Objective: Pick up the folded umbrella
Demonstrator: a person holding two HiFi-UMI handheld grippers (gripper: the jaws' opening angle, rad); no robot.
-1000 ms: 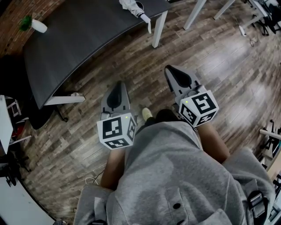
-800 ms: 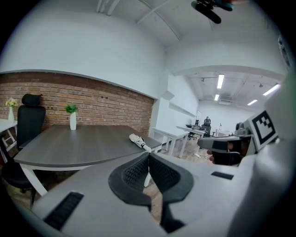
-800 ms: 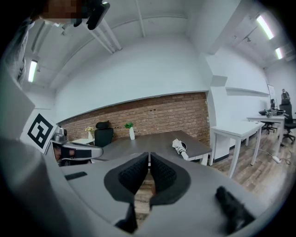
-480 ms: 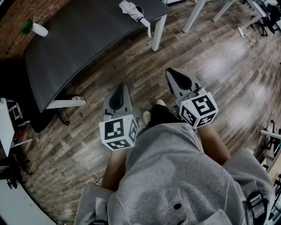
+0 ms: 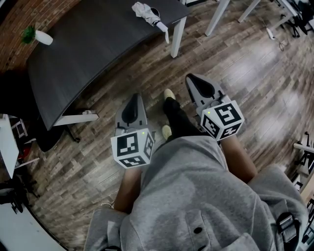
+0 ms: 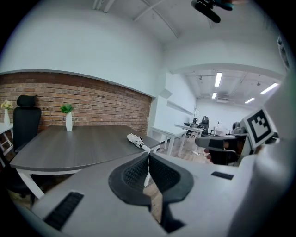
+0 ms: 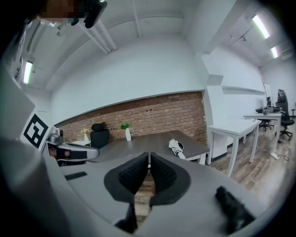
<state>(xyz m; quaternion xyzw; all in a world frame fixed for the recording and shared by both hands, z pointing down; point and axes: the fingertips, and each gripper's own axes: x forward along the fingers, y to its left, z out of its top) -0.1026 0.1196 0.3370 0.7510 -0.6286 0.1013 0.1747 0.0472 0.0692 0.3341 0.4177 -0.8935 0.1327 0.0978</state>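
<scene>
Folded umbrella (image 5: 148, 13), far corner of surface (image 5: 88, 44), well apart: we should step closer, then part the closed, empty fingers of left gripper (image 5: 133, 100) and right gripper (image 5: 194, 82).

Head view, top edge: dark table (image 5: 88, 44) cut off by the frame. The folded umbrella (image 5: 149, 14) partly covers a dark round item (image 5: 156, 10); identity not determinable.

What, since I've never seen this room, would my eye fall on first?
The left gripper and the right gripper, both shut, are held out over the wood floor. Beyond them a white folded umbrella lies at the corner of a dark table, with a white vase of greenery at its far end.
</scene>
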